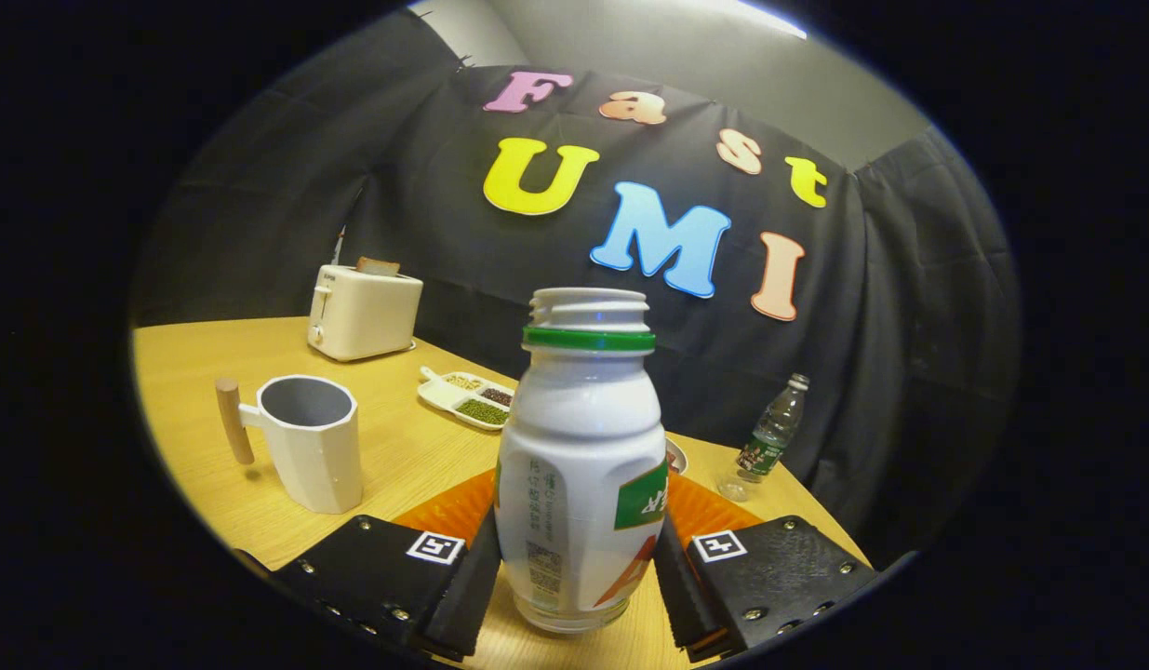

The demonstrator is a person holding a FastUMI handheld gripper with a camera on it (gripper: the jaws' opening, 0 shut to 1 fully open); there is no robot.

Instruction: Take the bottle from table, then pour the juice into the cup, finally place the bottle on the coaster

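Note:
A white juice bottle (pixel 581 456) with a green neck ring and no cap stands upright between my two fingers. My gripper (pixel 579 577) is shut on the bottle, both fingers pressing its lower sides. Whether its base rests on the wooden table (pixel 407 447) or hangs just above it, I cannot tell. An orange coaster (pixel 453 507) lies directly behind the bottle, partly hidden by it. A white faceted cup (pixel 312 437) with a wooden handle stands empty, ahead of the left finger.
A cream toaster (pixel 363 312) with a slice of bread sits at the back left. A white divided dish (pixel 470 398) of beans lies behind the bottle. A clear plastic water bottle (pixel 769 437) stands near the table's far right edge.

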